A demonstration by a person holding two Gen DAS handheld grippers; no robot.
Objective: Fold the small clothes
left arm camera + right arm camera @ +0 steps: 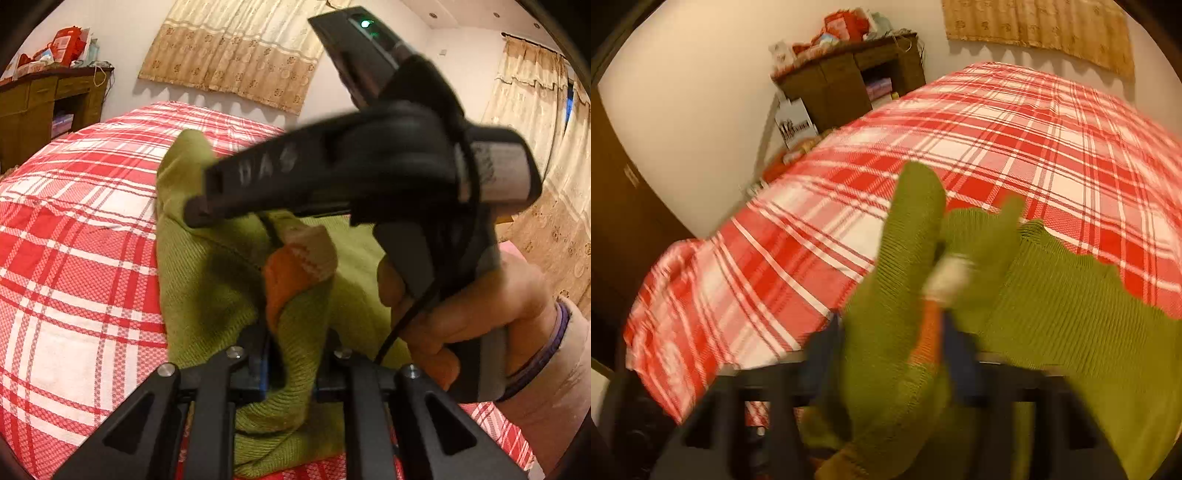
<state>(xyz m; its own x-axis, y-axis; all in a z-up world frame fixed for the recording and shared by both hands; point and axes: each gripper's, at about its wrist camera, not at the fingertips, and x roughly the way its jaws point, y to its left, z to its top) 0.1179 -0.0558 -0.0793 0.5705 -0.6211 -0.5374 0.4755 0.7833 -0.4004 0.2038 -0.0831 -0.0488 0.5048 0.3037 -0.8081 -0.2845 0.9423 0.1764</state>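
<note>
Both grippers, L (291, 369) & R (942, 354), clamp green knit (207, 280); it runs lengthwise up bed (74, 229), away from both.

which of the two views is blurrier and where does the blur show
The right wrist view is blurrier: the green knit garment and the gripper's frame at the bottom smear with motion, and the plaid bedspread streaks toward the edges. The left wrist view is mostly sharp; only the right gripper crossing it is soft. Both show fisheye bending and warm indoor light.
</note>
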